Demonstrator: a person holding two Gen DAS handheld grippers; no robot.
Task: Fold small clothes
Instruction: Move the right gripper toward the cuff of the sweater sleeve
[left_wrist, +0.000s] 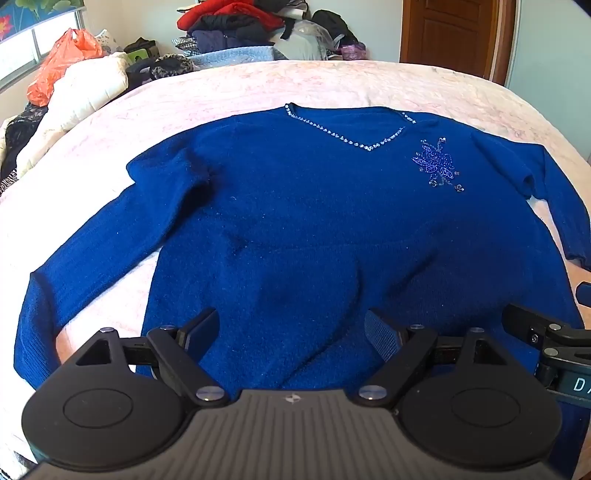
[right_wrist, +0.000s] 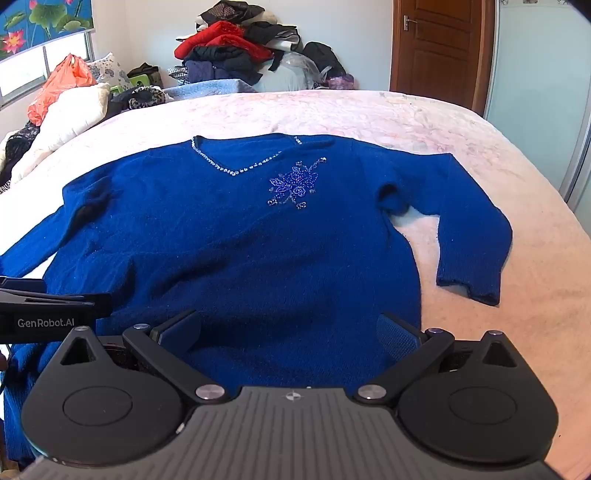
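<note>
The blue sweater (left_wrist: 295, 221) lies flat and face-up on the pink bedspread (left_wrist: 332, 85), nothing folded yet, so every fold is, I'd say, left to do. Its beaded neckline (left_wrist: 347, 136) points away toward the clothes pile (left_wrist: 236, 26); the hem sits nearest, so the long axis runs from hem to pile. Both sleeves spread out and down beside the body. The left gripper (left_wrist: 291, 332) hovers over the hem, jaws wide, nothing between them. The right gripper (right_wrist: 288, 332) matches it, jaws spread widest, empty, over the hem corner farthest from the orange bag (right_wrist: 59, 85)
</note>
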